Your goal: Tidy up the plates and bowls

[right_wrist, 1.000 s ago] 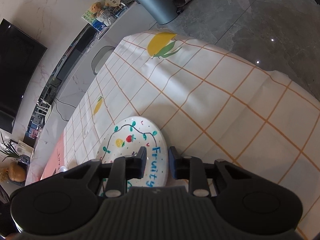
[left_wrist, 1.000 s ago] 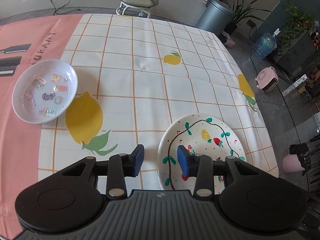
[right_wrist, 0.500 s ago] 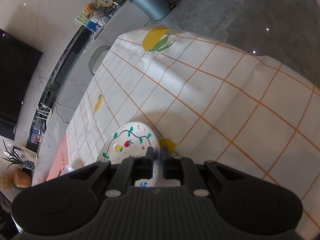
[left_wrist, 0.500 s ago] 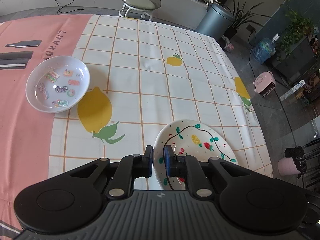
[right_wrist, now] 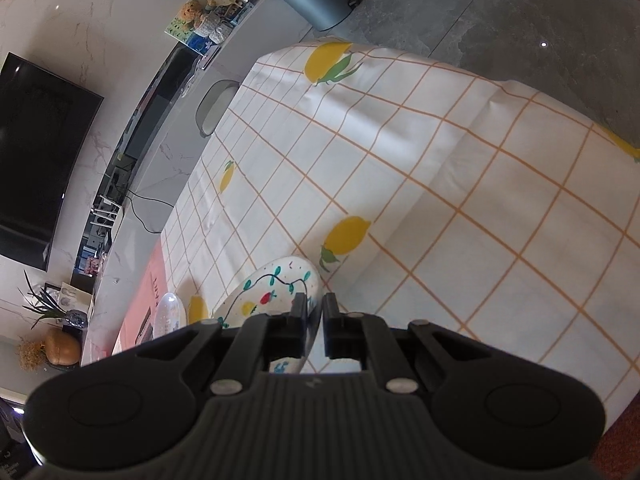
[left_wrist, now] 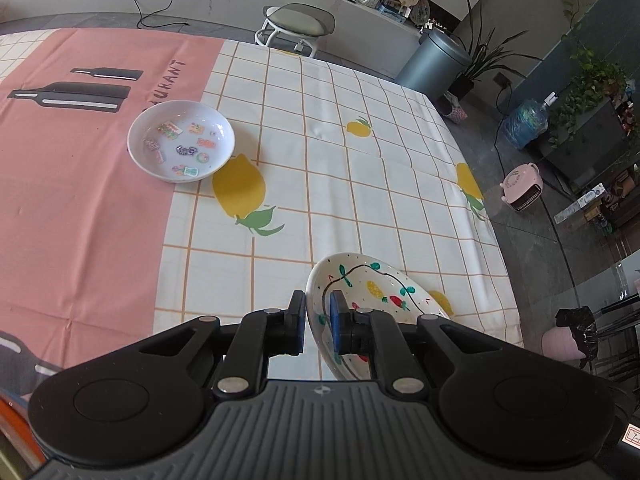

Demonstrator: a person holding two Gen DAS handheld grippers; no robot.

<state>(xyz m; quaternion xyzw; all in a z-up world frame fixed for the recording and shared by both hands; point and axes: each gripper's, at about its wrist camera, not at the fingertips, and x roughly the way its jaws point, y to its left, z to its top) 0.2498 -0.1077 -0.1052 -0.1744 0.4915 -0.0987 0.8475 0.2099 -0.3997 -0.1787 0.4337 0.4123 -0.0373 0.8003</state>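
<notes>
Fruit-painted plate [left_wrist: 374, 300]: rim now clamped by both your tools, left tool [left_wrist: 318, 326] and right tool [right_wrist: 315, 314], each open a second ago. Plate has since tilted up off surface [left_wrist: 360, 200], near edge raised. Means: pickup made, carry can start. Sticker-patterned bowl [left_wrist: 181, 146]: unmoved, far left on pink cloth, likely your stacking target
</notes>
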